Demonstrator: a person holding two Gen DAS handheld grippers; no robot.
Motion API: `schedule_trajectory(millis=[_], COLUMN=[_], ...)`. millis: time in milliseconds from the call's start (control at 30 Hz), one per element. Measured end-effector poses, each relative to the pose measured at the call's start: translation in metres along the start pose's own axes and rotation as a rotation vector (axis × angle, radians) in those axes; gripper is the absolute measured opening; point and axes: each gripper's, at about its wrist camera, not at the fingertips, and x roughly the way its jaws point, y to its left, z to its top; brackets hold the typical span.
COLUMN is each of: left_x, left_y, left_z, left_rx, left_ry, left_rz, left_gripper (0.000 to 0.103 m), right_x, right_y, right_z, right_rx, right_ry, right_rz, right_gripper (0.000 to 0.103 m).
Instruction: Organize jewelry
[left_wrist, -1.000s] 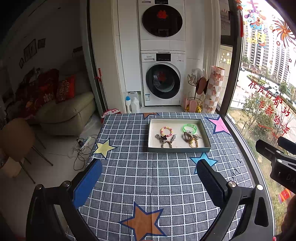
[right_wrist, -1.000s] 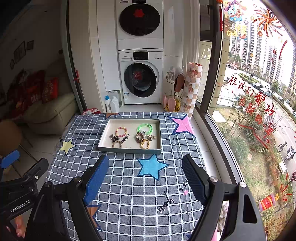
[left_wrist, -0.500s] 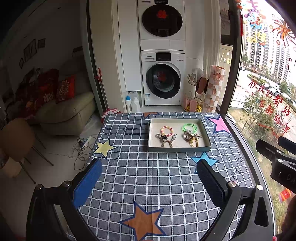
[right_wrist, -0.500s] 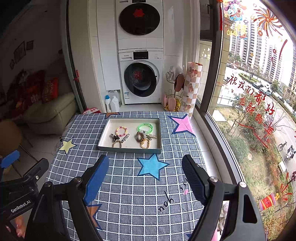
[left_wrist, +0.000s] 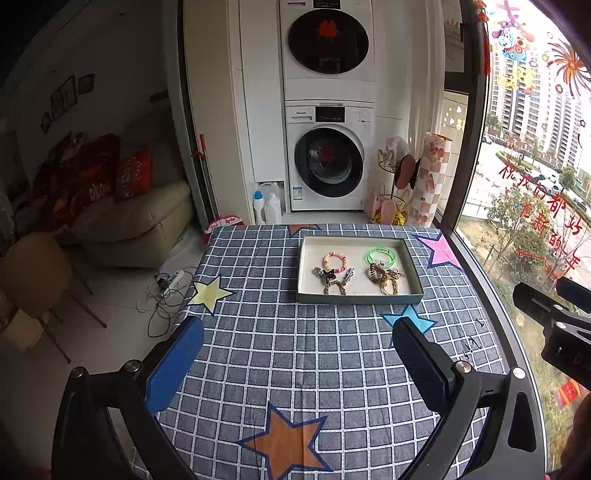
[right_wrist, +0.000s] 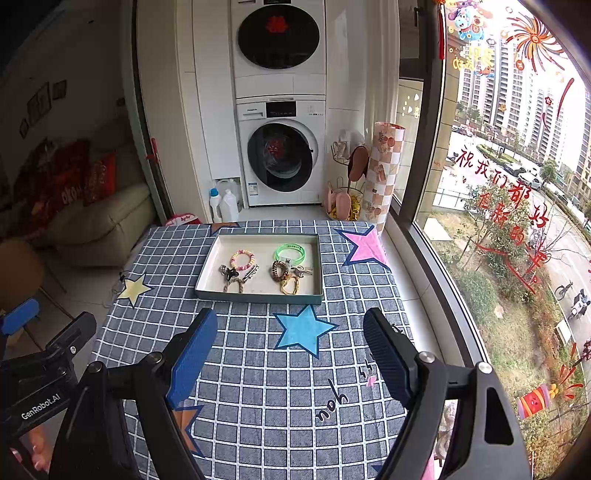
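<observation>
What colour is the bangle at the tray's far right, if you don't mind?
Bright green bangle, clearest in the right wrist view.

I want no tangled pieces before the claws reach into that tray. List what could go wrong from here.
1. The dark clip, the chain and the silver piece overlap, so lifting one may drag the others.
2. The brown hair tie, gold chain and keys lie clustered likewise.
3. The tray has raised walls, so a low approach by the open right claw or left claw could nudge it across the tablecloth.
</observation>
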Motion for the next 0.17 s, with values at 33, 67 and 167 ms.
schedule_trajectory(millis=[33,67,167], left_x=[0.0002,0.0001,0.0005], left_y=[-0.0003,-0.0005,-0.0010], left_z=[0.0006,0.0007,0.0013], left_rx=[0.003,0.006,0.008], left_ry=[0.000,0.001,0.006], left_rz=[-0.001,-0.004,-0.013], left_gripper=[0.103,0.103,0.103], right_x=[0.0006,0.0006,0.0011], right_y=[0.0001,0.0001,0.0010], right_z=[-0.0008,-0.0007,-0.0033], right_rx=[0.000,0.000,0.000], right_ry=[0.001,0.001,0.002], right_rz=[0.000,0.000,0.000], right_gripper=[0.084,0.084,0.084])
